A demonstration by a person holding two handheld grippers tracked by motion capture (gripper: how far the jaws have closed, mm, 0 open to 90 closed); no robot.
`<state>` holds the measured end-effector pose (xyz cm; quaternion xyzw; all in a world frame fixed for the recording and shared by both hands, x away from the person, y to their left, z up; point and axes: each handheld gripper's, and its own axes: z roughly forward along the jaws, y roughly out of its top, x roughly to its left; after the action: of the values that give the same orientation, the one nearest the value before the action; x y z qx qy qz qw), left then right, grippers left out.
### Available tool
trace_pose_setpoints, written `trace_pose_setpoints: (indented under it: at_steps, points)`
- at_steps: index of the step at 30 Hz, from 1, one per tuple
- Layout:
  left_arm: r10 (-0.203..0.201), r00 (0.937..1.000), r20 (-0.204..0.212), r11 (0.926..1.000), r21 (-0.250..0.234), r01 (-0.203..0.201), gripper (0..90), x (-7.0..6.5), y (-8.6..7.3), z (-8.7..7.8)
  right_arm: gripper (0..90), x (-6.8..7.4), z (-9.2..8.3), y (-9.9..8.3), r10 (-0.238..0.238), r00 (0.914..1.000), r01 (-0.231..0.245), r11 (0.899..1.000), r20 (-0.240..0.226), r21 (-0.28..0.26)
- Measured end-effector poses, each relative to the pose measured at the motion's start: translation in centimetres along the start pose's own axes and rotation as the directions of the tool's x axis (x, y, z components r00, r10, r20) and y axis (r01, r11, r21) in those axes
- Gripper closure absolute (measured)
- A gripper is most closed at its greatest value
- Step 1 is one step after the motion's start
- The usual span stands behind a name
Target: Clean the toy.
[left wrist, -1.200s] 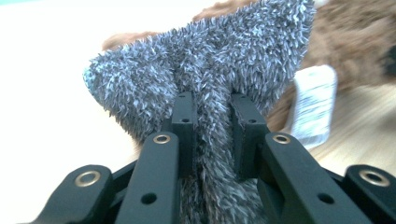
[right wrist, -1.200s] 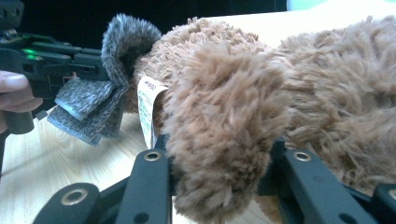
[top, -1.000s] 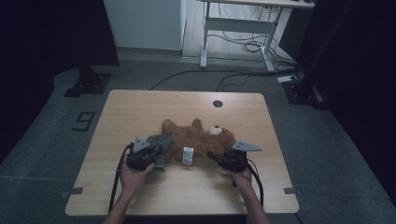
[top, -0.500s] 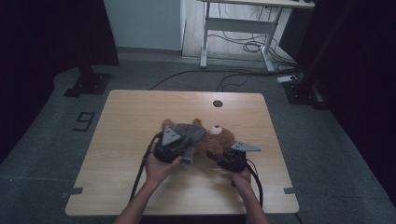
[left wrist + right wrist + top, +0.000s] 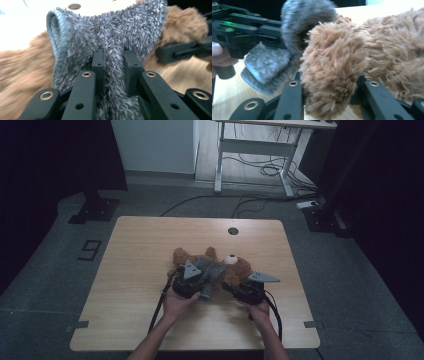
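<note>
Grey fuzzy sock (image 5: 110, 37) sits pinched in your left fingers (image 5: 98, 65), beside the teddy bear's leg (image 5: 332, 70) clamped by your right fingers (image 5: 292, 86); pulling crooked may bunch it.

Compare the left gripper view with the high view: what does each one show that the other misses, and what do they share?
Left gripper view alone: the left claw pinching a fold of the grey fuzzy cloth, pads pressed into the pile. High view alone: the whole wooden table, both forearms, the teddy bear's white eye and the floor cables beyond. Shared: the cloth lying against the brown teddy bear, the table's round hole, and the right claw at the bear's side.
</note>
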<state>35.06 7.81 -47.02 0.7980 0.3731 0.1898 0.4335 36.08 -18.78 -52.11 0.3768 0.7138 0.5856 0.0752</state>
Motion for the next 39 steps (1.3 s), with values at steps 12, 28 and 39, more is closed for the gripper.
trace_pose_setpoints:
  at_steps: [12, 28, 39]
  points:
    - [-0.084, 0.9916, -0.098, 0.9964, 0.006, 0.085, 73.5, 5.0, -4.5, -3.9, 65.6, -0.1, 0.0, -0.1, 0.003, 1.0, -0.003, 1.0, -0.005, 0.001]
    - [-0.011, 0.999, -0.044, 0.9987, -0.05, 0.009, 73.2, 2.9, 2.1, -3.4, 64.9, -0.1, 0.1, -0.1, 0.007, 1.0, -0.007, 1.0, 0.003, -0.008]
    - [-0.012, 0.9999, -0.004, 0.9998, 0.016, 0.012, 73.1, 2.2, 3.0, 2.4, 55.8, 0.6, 0.1, 0.1, -0.031, 0.9993, 0.031, 1.0, 0.019, 0.004]
